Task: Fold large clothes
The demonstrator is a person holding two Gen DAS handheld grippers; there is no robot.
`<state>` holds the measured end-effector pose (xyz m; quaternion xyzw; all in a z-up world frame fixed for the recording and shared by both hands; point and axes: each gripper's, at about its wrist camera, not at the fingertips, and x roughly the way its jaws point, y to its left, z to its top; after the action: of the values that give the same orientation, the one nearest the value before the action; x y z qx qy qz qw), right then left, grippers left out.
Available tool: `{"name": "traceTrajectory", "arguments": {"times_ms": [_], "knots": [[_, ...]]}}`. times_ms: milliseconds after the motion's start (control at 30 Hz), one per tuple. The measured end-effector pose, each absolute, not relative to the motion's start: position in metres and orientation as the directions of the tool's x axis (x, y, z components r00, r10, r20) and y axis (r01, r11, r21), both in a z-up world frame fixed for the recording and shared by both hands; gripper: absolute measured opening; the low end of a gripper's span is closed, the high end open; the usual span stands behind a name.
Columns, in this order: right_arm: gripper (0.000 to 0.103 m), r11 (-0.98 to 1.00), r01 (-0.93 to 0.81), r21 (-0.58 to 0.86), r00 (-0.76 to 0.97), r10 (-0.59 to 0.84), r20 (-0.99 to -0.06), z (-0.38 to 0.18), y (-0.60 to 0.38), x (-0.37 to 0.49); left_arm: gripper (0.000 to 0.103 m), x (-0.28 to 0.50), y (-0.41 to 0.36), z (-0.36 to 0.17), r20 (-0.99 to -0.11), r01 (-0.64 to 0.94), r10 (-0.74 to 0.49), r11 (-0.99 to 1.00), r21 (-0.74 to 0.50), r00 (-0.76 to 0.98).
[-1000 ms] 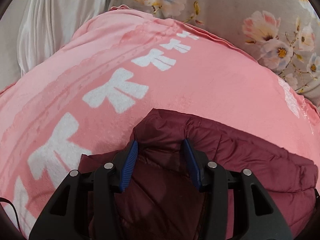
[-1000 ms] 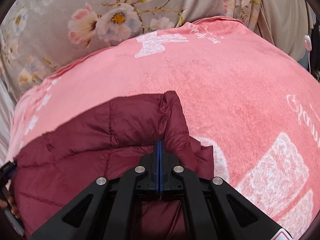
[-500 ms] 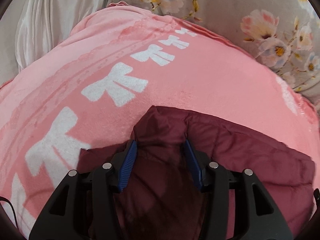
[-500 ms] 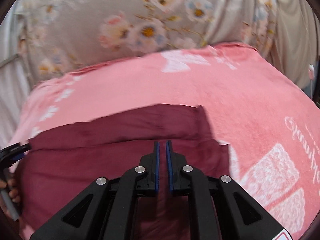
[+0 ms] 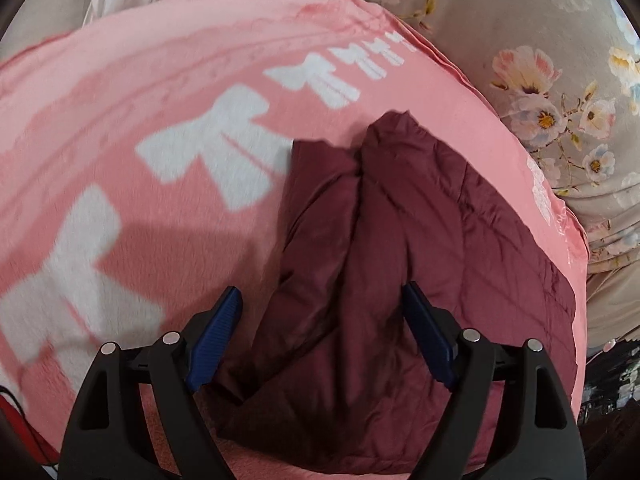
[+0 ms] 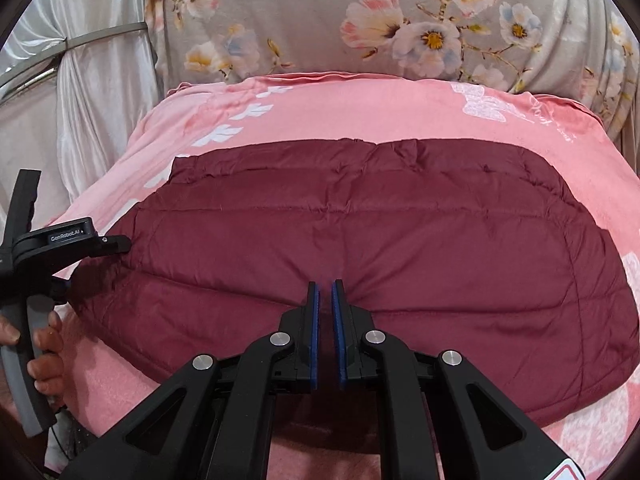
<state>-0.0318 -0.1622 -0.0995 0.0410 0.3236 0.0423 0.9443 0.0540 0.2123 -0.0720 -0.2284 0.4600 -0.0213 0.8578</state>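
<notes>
A maroon quilted jacket (image 6: 360,220) lies folded flat on a pink blanket (image 6: 360,112). In the left wrist view its bunched end (image 5: 380,220) runs away from me between the fingers of my left gripper (image 5: 320,290). Those jaws are opening wide, and the blue pads (image 5: 216,340) stand clear of the cloth on both sides. My right gripper (image 6: 325,286) hovers at the jacket's near edge, its pads only a narrow slit apart with nothing pinched. The left gripper's body (image 6: 68,240) and the hand (image 6: 44,340) holding it show at the left of the right wrist view.
The pink blanket (image 5: 120,140) has white bow prints and covers the whole work surface. Behind it rises grey floral fabric (image 6: 360,20). A white satin curtain (image 6: 100,80) hangs at the back left. The blanket's right edge (image 5: 560,220) drops off beside the jacket.
The left jaws have spread much wider and let go of the jacket's end. The right jaws went from fully shut to a slit, and that gripper slid sideways along the jacket's near edge.
</notes>
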Motion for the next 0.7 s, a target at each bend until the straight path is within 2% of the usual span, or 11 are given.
{"name": "traceTrajectory", "arguments": {"times_ms": [133, 267, 400, 433, 600, 700], "knots": [[0.01, 0.994, -0.052, 0.1, 0.793, 0.102, -0.601, -0.099, -0.16, -0.038, 0.084, 0.05, 0.204, -0.074, -0.773, -0.138, -0.229, 0.916, -0.377, 0.592], [0.01, 0.993, -0.072, 0.098, 0.797, 0.116, -0.593, -0.098, -0.155, -0.052, 0.083, 0.051, 0.198, -0.073, -0.773, -0.123, -0.227, 0.923, -0.365, 0.593], [0.01, 0.995, -0.082, 0.057, 0.786, 0.1, -0.611, -0.11, -0.148, -0.061, 0.061, 0.049, 0.195, -0.067, -0.764, -0.101, -0.286, 0.905, -0.414, 0.579], [0.01, 0.996, -0.08, 0.048, 0.782, 0.093, -0.617, -0.114, -0.147, -0.06, 0.058, 0.049, 0.193, -0.065, -0.764, -0.094, -0.29, 0.905, -0.414, 0.577], [0.01, 0.997, -0.079, 0.022, 0.772, 0.075, -0.632, -0.125, -0.142, -0.054, 0.02, 0.042, 0.179, -0.039, -0.74, -0.038, -0.307, 0.912, -0.409, 0.598], [0.01, 0.997, -0.082, -0.012, 0.785, 0.058, -0.617, -0.132, -0.139, -0.054, 0.013, 0.035, 0.169, -0.014, -0.7, 0.021, -0.348, 0.903, -0.43, 0.623]]}}
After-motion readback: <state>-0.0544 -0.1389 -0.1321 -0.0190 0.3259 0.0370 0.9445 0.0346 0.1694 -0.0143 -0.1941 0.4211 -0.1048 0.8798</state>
